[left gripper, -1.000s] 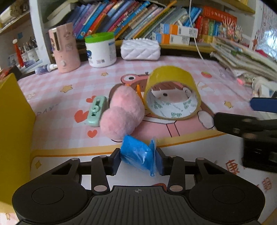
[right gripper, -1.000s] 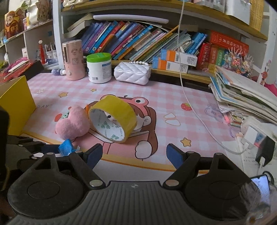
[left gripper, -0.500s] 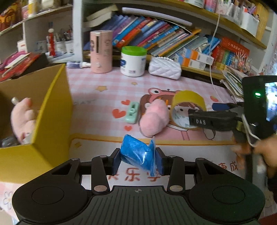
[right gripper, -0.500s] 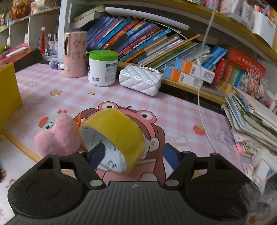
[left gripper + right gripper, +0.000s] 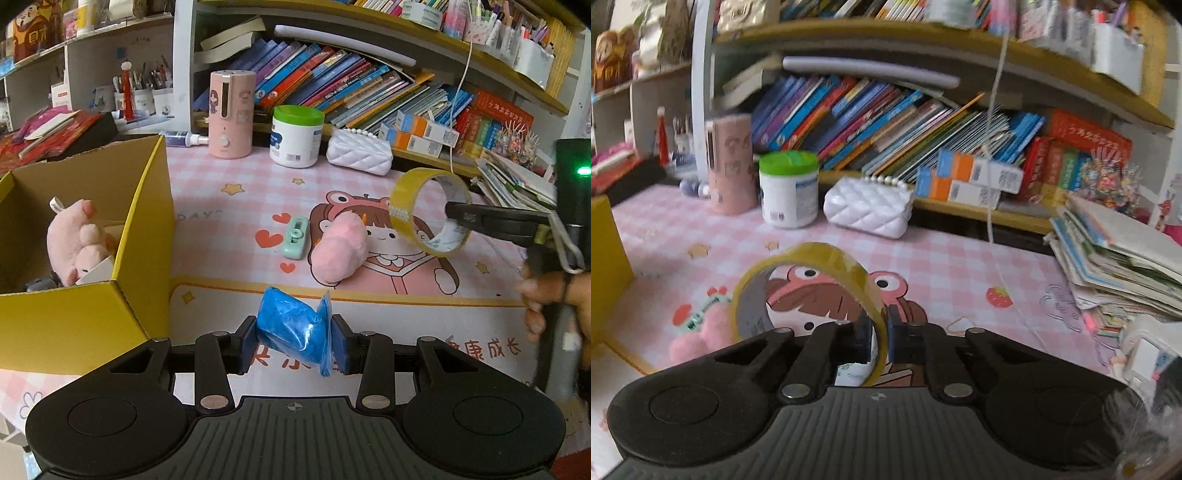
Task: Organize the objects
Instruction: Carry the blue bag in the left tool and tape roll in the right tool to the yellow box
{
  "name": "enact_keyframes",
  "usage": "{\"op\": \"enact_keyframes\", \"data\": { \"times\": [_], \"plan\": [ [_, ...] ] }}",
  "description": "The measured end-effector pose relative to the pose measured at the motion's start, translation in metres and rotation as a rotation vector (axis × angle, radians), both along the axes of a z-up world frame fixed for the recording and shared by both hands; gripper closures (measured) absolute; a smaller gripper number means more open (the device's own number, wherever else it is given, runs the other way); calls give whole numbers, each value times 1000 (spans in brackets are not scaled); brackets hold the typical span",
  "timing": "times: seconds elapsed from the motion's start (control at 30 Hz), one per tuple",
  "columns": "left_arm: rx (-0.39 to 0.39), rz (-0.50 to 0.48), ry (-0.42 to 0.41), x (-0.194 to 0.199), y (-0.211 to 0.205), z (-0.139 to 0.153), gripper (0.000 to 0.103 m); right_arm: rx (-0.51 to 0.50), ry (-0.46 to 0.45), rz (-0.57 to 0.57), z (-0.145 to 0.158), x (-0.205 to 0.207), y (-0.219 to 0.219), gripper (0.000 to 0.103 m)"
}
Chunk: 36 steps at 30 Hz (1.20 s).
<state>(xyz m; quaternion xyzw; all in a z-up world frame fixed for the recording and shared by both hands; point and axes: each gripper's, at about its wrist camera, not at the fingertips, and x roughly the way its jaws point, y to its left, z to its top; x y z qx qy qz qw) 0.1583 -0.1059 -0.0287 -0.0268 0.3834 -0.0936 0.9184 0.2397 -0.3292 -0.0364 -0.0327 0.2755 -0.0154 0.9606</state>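
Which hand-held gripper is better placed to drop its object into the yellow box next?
Probably the left hand-held gripper: it holds the blue bag beside the yellow box, while the right one with the tape roll is farther away.

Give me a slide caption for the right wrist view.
Right gripper pinching a yellow tape roll above the pink checked mat.

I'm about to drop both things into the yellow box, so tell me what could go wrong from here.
1. The right claw pinches only the thin wall of the yellow tape roll; it could swing or slip out on the way.
2. The blue bag in the left claw is soft and crinkly, so it may squeeze out.
3. The yellow box already holds a pink plush pig, and its near wall is tall enough to catch either claw.
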Motion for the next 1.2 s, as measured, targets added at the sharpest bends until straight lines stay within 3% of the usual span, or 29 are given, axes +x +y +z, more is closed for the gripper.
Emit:
{"op": "enact_keyframes", "data": {
  "times": [0.27,0.6,1.2],
  "plan": [
    [-32,-33,-33,-6,4,6,64,85,28,16,19,-56,5,95],
    [-56,-111,-51,-33,22,8,64,76,71,-23,18,-108,29,95],
    [-98,-42,-36,-120,139,8,64,28,155,78,9,-198,150,95]
  ]
}}
